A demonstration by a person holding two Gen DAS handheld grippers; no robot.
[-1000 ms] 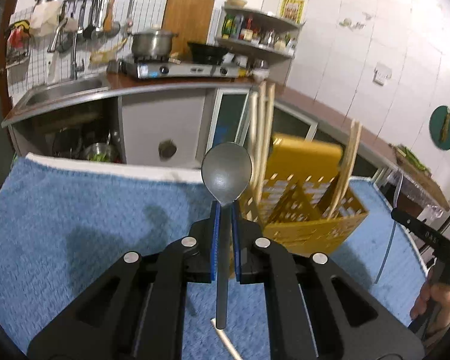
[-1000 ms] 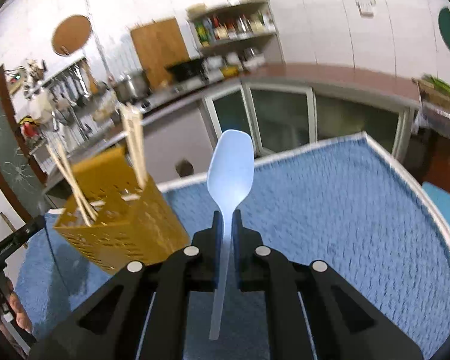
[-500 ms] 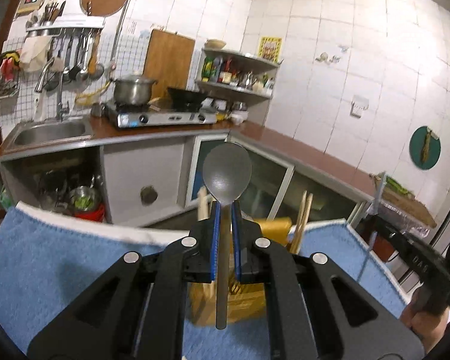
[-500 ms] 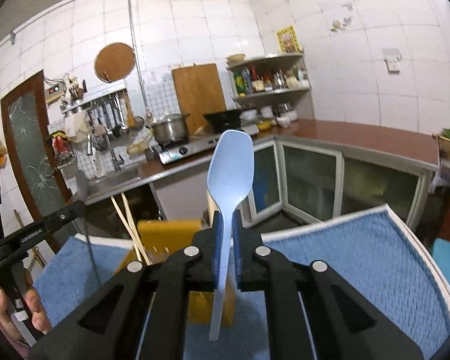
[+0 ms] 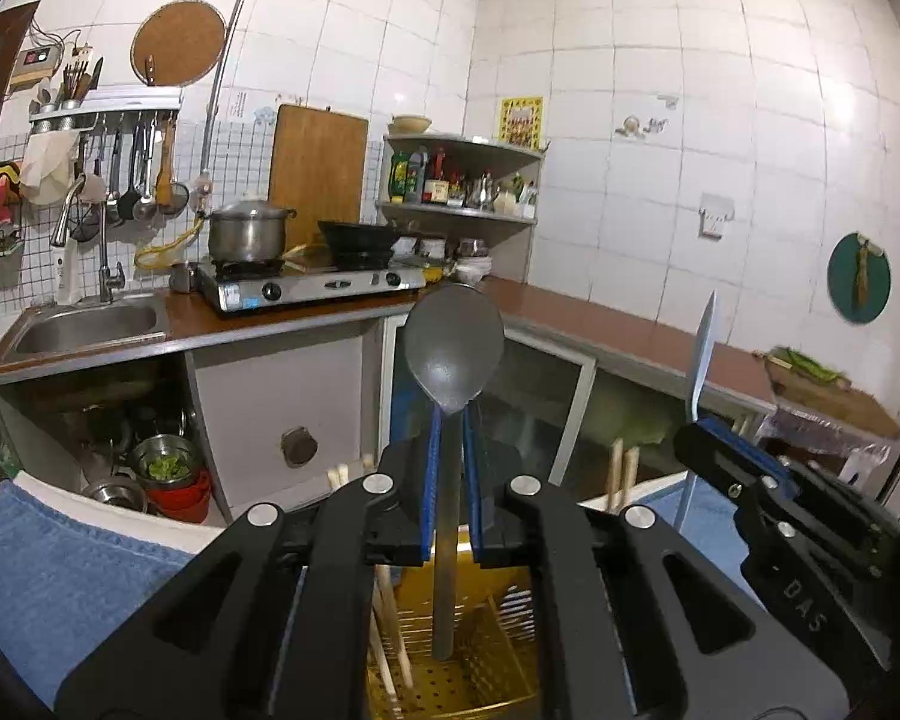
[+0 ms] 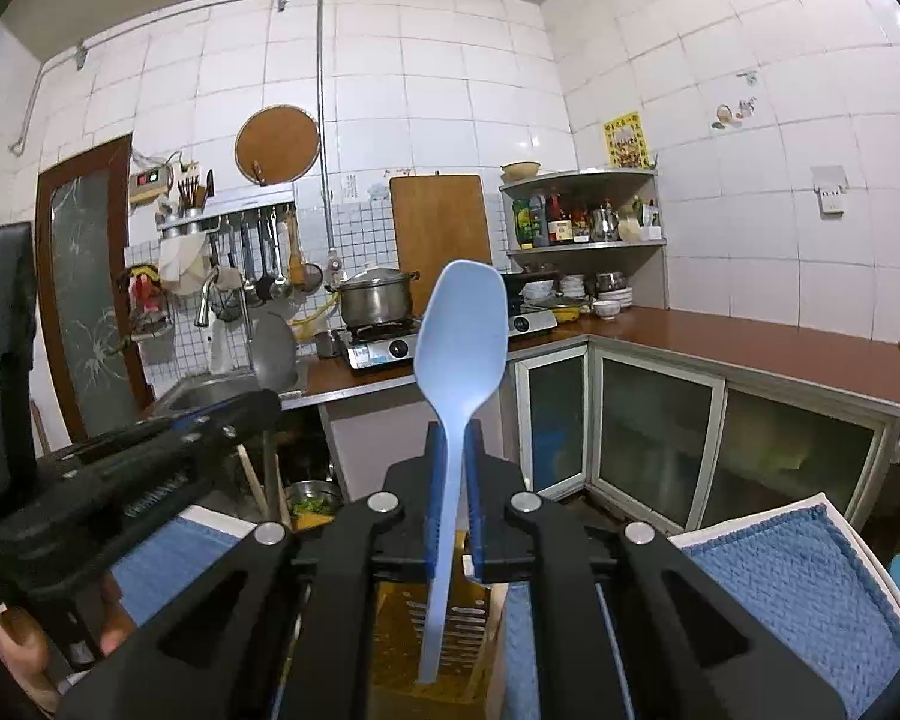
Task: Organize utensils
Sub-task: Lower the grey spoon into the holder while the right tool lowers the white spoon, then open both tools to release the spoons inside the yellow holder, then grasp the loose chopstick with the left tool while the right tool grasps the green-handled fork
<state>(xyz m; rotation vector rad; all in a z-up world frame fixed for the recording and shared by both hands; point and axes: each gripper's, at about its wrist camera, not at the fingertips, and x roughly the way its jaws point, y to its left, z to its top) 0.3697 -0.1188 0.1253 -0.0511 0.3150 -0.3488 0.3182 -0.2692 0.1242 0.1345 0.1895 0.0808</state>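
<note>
My left gripper (image 5: pixel 450 468) is shut on a dark grey spoon (image 5: pixel 453 354), bowl up, handle end hanging over the yellow perforated utensil holder (image 5: pixel 480 660). Wooden chopsticks (image 5: pixel 390 618) stand in the holder. My right gripper (image 6: pixel 450 480) is shut on a light blue spoon (image 6: pixel 461 342), bowl up, handle hanging over the same holder (image 6: pixel 402 630). The right gripper with its blue spoon also shows edge-on in the left wrist view (image 5: pixel 699 360). The left gripper shows at the left of the right wrist view (image 6: pixel 150 468).
A blue towel (image 5: pixel 60 576) covers the table under the holder, also seen in the right wrist view (image 6: pixel 792 588). Behind are a counter with a sink (image 5: pixel 84 324), a stove with a pot (image 5: pixel 246 234) and a corner shelf (image 5: pixel 462 180).
Both grippers have risen and tilted level, closing in over the yellow holder, which now sits directly below both spoon handles. The two grippers are closer together.
</note>
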